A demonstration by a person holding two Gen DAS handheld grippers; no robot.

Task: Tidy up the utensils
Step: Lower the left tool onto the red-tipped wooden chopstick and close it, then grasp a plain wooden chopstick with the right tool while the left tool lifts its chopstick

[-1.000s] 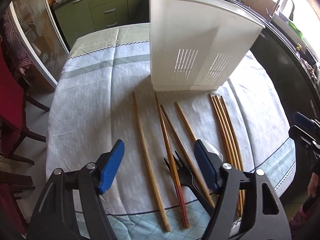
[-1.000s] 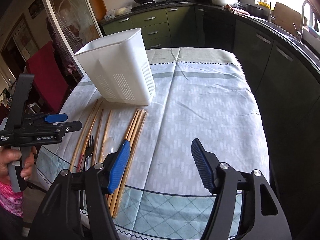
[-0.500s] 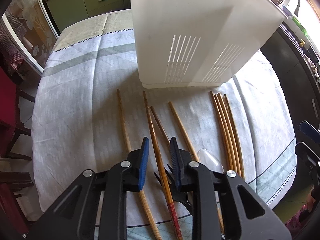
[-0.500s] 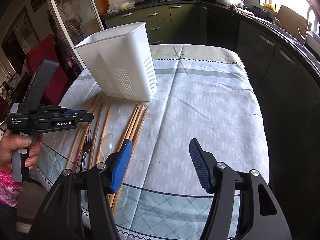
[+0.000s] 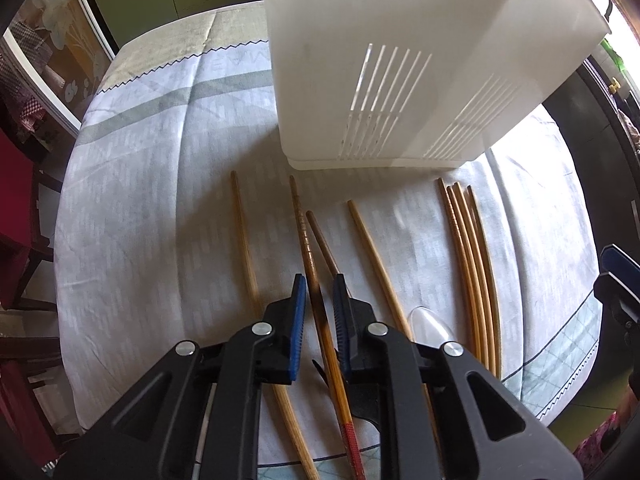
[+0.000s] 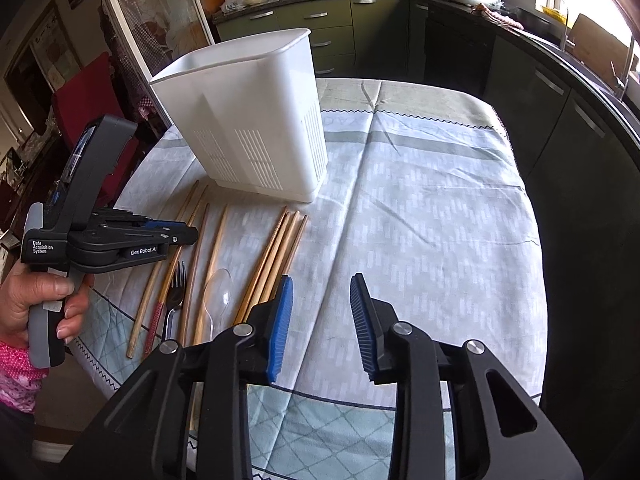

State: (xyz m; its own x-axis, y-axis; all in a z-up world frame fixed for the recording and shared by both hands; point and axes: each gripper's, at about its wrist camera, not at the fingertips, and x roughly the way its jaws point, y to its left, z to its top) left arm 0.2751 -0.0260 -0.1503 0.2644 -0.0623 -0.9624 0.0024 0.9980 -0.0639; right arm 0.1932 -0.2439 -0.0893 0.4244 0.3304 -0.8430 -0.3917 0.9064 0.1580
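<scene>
Left gripper (image 5: 319,300) closing — red-tipped chopstick (image 5: 320,312) between jaws

Matt wooden chopsticks (image 5: 310,248), glossy white plastic caddy (image 5: 400,60)

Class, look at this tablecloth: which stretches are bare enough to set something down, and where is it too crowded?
Free: the wide cloth right of the white caddy and the four-chopstick bundle, out to the table edge; also the strip left of the leftmost chopstick. Crowded: in front of the caddy, where chopsticks, a black fork and a clear spoon lie close together.
</scene>
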